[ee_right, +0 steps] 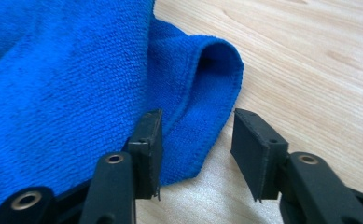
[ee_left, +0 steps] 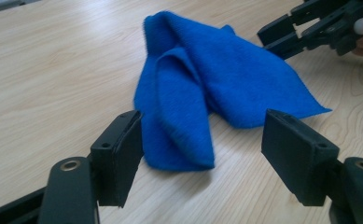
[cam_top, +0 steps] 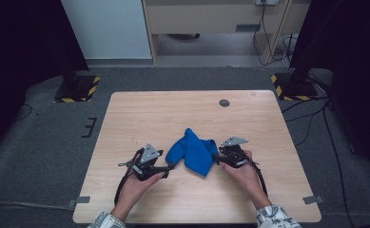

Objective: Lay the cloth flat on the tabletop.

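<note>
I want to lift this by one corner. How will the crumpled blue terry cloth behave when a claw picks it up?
The crumpled blue terry cloth lies in soft folds, so it will probably droop and unfold rather than hold shape. Its looped, matte weave suggests it grips well and is unlikely to slip. The open right claw straddles a folded edge, so it may catch two layers.

Even soft light, dim edges, slight blur
</note>
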Motion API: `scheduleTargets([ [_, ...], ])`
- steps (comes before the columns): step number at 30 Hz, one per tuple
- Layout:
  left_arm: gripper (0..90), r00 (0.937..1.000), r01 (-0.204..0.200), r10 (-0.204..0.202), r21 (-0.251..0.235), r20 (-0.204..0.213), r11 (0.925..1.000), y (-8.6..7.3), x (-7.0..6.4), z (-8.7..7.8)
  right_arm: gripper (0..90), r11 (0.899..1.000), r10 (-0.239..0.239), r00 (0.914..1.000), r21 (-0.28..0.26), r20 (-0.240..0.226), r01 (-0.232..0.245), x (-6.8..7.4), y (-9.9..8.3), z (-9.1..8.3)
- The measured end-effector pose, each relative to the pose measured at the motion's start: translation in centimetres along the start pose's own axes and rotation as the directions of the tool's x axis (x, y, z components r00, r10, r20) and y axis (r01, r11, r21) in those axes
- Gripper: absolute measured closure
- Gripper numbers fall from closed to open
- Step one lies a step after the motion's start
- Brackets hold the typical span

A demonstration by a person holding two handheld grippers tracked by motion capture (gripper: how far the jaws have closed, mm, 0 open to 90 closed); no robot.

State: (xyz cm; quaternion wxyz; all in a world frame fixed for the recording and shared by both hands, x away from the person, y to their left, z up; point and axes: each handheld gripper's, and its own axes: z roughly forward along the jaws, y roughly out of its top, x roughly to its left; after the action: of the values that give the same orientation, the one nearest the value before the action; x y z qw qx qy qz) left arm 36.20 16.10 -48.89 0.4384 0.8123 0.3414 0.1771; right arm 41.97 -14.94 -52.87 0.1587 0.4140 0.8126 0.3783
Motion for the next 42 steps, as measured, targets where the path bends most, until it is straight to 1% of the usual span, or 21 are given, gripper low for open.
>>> scheduleTargets([
  [2, 27.6, 0.9997, -0.009, 0.009, 0.003, 0.023, 1.0, 0.4, -0.5, 0.8, 52.0, 1.0, 0.004, 1.0, 0.005, -0.008, -0.004, 0.1, -0.1, 0.2],
  [4, 27.5, 0.9988, -0.015, 0.015, 0.01, 0.047, 0.9998, 0.6, -1.1, 1.7, 55.2, 1.0, -0.008, 0.9999, 0.016, -0.011, 0.008, 0.3, -0.2, 0.4],
  [5, 27.2, 0.9981, -0.025, 0.024, 0.018, 0.057, 0.9995, 0.7, -1.4, 2.1, 56.9, 1.0, -0.018, 0.9998, 0.007, -0.013, 0.018, 0.5, -0.2, 0.5],
  [6, 26.8, 0.9981, -0.025, 0.024, 0.018, 0.057, 0.9995, 0.7, -1.4, 2.1, 61.1, 1.0, -0.022, 0.9997, 0.004, -0.014, 0.022, 0.6, -0.2, 0.5],
  [7, 26.5, 0.9963, -0.045, 0.042, 0.034, 0.075, 0.9984, 0.8, -2.1, 2.9, 66.3, 1.0, -0.03, 0.9992, 0.004, -0.025, 0.03, 0.7, -0.2, 0.5],
  [9, 25.8, 0.9952, -0.063, 0.06, 0.044, 0.078, 0.997, 0.9, -2.6, 3.7, 75.5, 0.999, -0.039, 0.9982, 0.004, -0.045, 0.039, 0.9, -0.2, 0.5],
  [11, 25.3, 0.9934, -0.096, 0.092, 0.058, 0.069, 0.9938, 0.9, -3.0, 4.4, 81.4, 0.999, -0.05, 0.997, 0.001, -0.058, 0.05, 1.0, -0.3, 0.5],
  [13, 25.2, 0.9921, -0.11, 0.105, 0.073, 0.068, 0.9912, 0.7, -3.2, 5.0, 84.5, 0.998, -0.059, 0.9962, 0.004, -0.064, 0.059, 1.2, -0.3, 0.5],
  [15, 25.2, 0.9925, -0.108, 0.102, 0.082, 0.067, 0.9908, 0.7, -3.2, 5.6, 86.2, 0.998, -0.061, 0.9961, 0.003, -0.064, 0.061, 1.3, -0.3, 0.5],
  [16, 27.2, 0.9927, -0.105, 0.099, 0.082, 0.069, 0.9911, 0.7, -3.2, 5.9, 86.3, 0.998, -0.065, 0.9958, 0.002, -0.065, 0.065, 1.2, -0.3, 0.5],
  [18, 34.1, 0.9919, -0.113, 0.106, 0.097, 0.069, 0.9889, 0.7, -3.1, 6.3, 86.4, 0.998, -0.066, 0.9954, 0.003, -0.07, 0.067, 1.2, -0.3, 0.5],
  [20, 42.0, 0.9922, -0.108, 0.1, 0.113, 0.075, 0.9876, 0.7, -3.1, 6.7, 86.6, 0.998, -0.068, 0.9952, 0.005, -0.071, 0.068, 1.2, -0.3, 0.4],
  [25, 57.7, 0.9874, -0.153, 0.144, 0.155, 0.066, 0.976, 0.9, -3.4, 7.4, 87.0, 0.997, -0.074, 0.9946, 0.005, -0.072, 0.075, 1.3, -0.3, 0.4],
  [26, 62.0, 0.9848, -0.169, 0.16, 0.164, 0.068, 0.9717, 1.1, -3.3, 7.6, 87.1, 0.997, -0.077, 0.9945, 0.005, -0.071, 0.078, 1.3, -0.3, 0.4],
  [27, 67.4, 0.9842, -0.172, 0.162, 0.169, 0.07, 0.9705, 1.2, -3.3, 7.7, 87.2, 0.997, -0.078, 0.9946, 0.002, -0.068, 0.079, 1.3, -0.3, 0.4],
  [29, 77.0, 0.9861, -0.162, 0.153, 0.167, 0.066, 0.9725, 1.3, -3.1, 7.7, 87.3, 0.997, -0.076, 0.9948, 0.004, -0.068, 0.076, 1.4, -0.3, 0.4],
  [31, 85.6, 0.9873, -0.154, 0.146, 0.151, 0.061, 0.9765, 1.6, -2.8, 7.3, 87.3, 0.997, -0.073, 0.9949, 0.003, -0.07, 0.074, 1.3, -0.3, 0.3],
  [33, 86.9, 0.9909, -0.128, 0.122, 0.106, 0.055, 0.9861, 2.0, -2.4, 6.3, 87.4, 0.997, -0.078, 0.9945, 0.002, -0.07, 0.078, 1.2, -0.2, 0.1],
  [36, 87.0, 0.9964, -0.079, 0.078, 0.047, 0.033, 0.9957, 2.6, -1.6, 4.9, 87.5, 0.997, -0.074, 0.9952, -0.004, -0.065, 0.074, 1.1, -0.2, -0.2],
  [39, 86.9, 0.9997, -0.024, 0.024, 0.007, -0.001, 0.9997, 2.9, -0.4, 3.7, 87.7, 0.998, -0.068, 0.9958, -0.009, -0.061, 0.068, 0.8, -0.2, -0.7],
  [42, 86.8, 0.9989, 0.03, -0.03, -0.003, -0.035, 0.9995, 2.7, 1.1, 2.9, 87.7, 0.997, -0.071, 0.9959, -0.008, -0.056, 0.071, 0.4, -0.3, -1.2],
])
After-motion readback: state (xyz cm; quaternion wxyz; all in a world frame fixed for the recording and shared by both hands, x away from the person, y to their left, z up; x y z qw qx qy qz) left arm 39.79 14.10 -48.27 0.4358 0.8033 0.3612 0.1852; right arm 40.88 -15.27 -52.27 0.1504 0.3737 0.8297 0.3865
